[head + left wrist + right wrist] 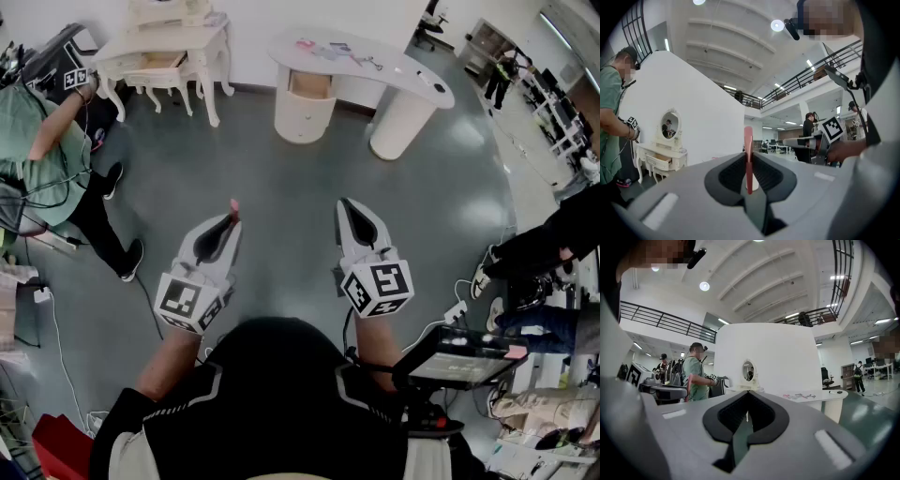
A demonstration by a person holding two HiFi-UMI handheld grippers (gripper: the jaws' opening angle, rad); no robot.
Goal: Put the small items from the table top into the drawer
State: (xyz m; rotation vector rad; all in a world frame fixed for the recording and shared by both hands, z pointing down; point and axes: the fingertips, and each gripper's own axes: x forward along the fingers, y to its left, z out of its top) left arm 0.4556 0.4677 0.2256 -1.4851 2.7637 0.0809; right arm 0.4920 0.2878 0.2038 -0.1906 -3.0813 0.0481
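My left gripper (232, 217) is shut on a thin pink stick (234, 204) that stands up from between its pads (748, 154). Beside it my right gripper (349, 206) is shut with nothing in it; in the right gripper view its jaws (747, 401) meet at the tips. Both are held over the grey floor, well short of the white curved table (403, 73). Several small items (330, 49) lie on the table top, and they also show far off in the right gripper view (805, 395). An open drawer (310, 83) sits in the table's round pedestal.
A white vanity (169, 56) with an open drawer stands at the back left, its mirror (670, 124) showing in the left gripper view. A person in green (42, 155) stands at the left. More people and gear (534, 272) are at the right, and cables trail on the floor.
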